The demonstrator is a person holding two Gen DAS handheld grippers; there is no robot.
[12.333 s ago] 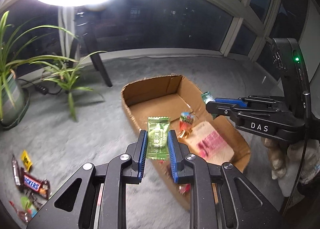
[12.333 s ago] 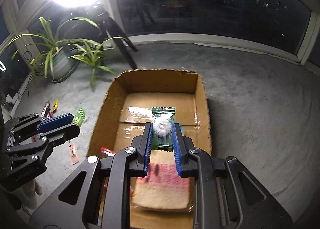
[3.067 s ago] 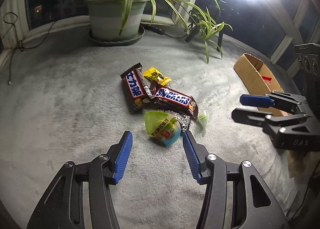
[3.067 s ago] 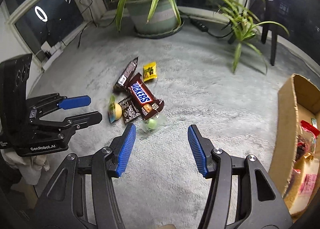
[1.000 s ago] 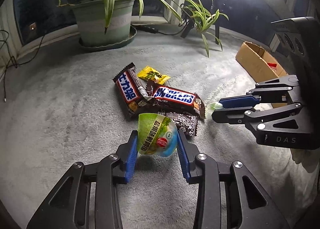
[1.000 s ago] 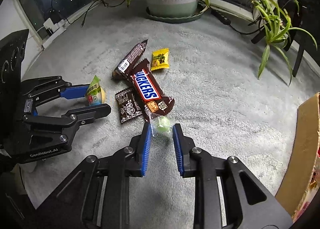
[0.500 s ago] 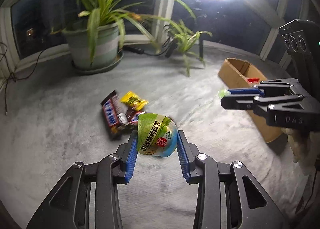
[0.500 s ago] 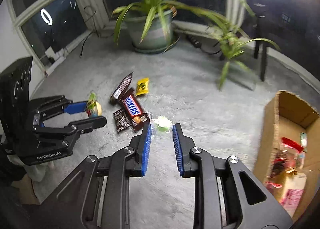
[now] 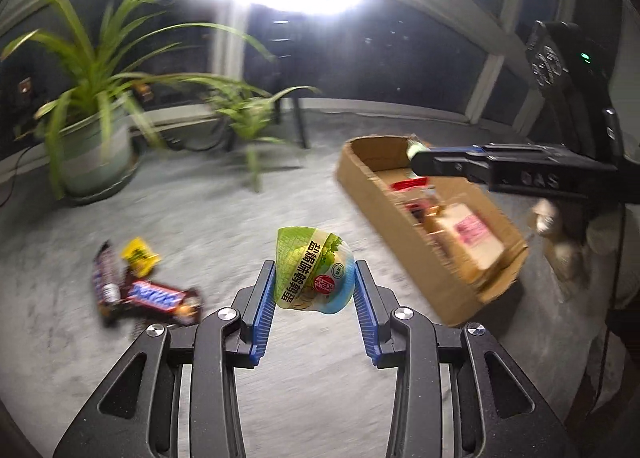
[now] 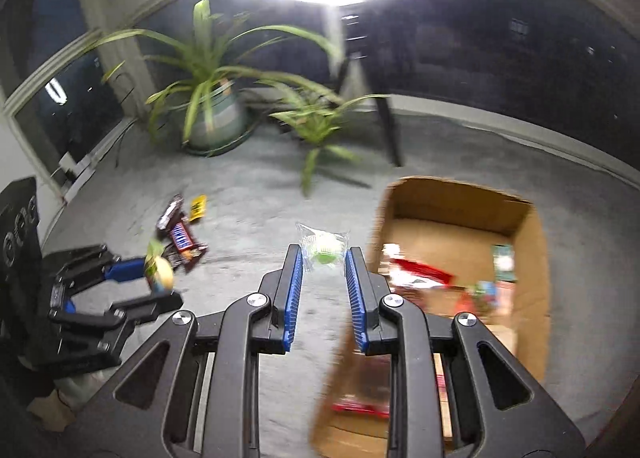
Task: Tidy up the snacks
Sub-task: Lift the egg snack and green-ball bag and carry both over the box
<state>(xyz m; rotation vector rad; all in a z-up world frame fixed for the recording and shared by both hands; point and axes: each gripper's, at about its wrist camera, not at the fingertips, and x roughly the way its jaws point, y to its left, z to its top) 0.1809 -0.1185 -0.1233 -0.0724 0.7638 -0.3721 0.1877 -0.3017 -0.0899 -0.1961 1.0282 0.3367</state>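
My left gripper (image 9: 314, 284) is shut on a green and blue egg-shaped snack pack (image 9: 314, 276), held in the air above the grey carpet. My right gripper (image 10: 322, 258) is shut on a small clear-wrapped green candy (image 10: 323, 246), near the left rim of the cardboard box (image 10: 528, 290). The box holds several snacks. In the left wrist view the box (image 9: 372, 184) lies ahead to the right, with the right gripper (image 9: 416, 156) over it. In the right wrist view the left gripper (image 10: 158, 278) is at the left with its pack.
Loose snacks lie on the carpet: a Snickers bar (image 9: 154, 294), another chocolate bar (image 9: 104, 278) and a yellow packet (image 9: 138, 256). Potted plants (image 9: 92, 146) and a tripod leg (image 9: 298, 122) stand near the window. A bright lamp glares overhead.
Both grippers have swung right with their snacks, away from the snack pile and towards the box. The right gripper has come over the box's edge.
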